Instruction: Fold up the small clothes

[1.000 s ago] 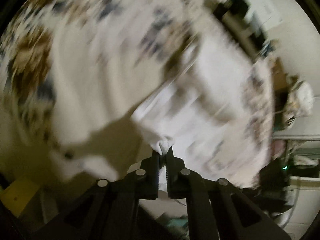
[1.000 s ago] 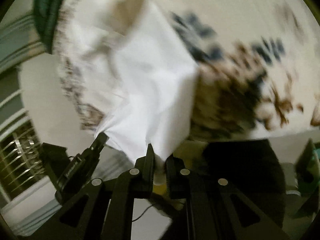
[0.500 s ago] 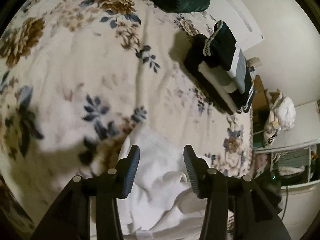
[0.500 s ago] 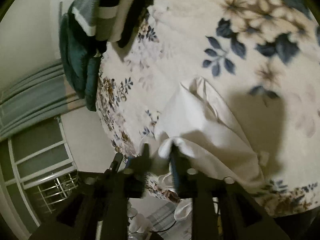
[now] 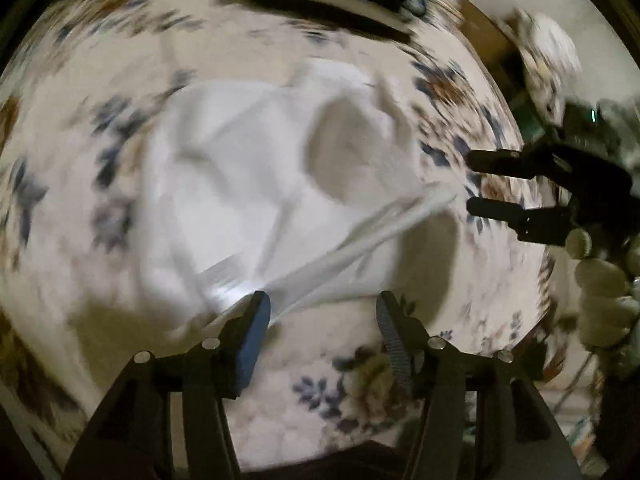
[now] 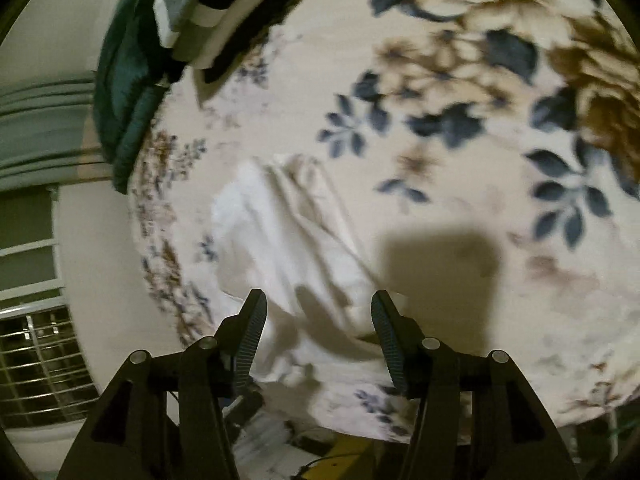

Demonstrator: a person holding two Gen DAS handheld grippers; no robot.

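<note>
White garment: a small white garment (image 5: 256, 184) lies crumpled on the flowered bed cover (image 6: 460, 208), ahead of both pairs of jaws; in the left wrist view it is blurred, with a rounded opening like a neck or armhole showing toward the right.
Left gripper: the left gripper (image 5: 322, 318) has its jaws spread wide and holds nothing; a stretched edge of the cloth runs just past the tip of its left jaw, though whether it touches is not clear.
Right gripper: the right gripper (image 6: 318, 316) also has its jaws wide apart and empty, poised above the near end of the cloth, which shows between them; in the left wrist view it sits at the far right, jaw tips near the cloth's edge.
Done so far: a stack of folded clothes (image 6: 208, 12), dark with pale stripes, sits well beyond the jaws near a green bundle (image 6: 124, 92), so by my reading earlier pieces are finished.
This piece: no clean fold shows; the cloth is rumpled and uneven, so I judge it barely begun.
Left to do: flatten it, take hold of 2 corners or an edge, fold it over, then add it to the stack.
</note>
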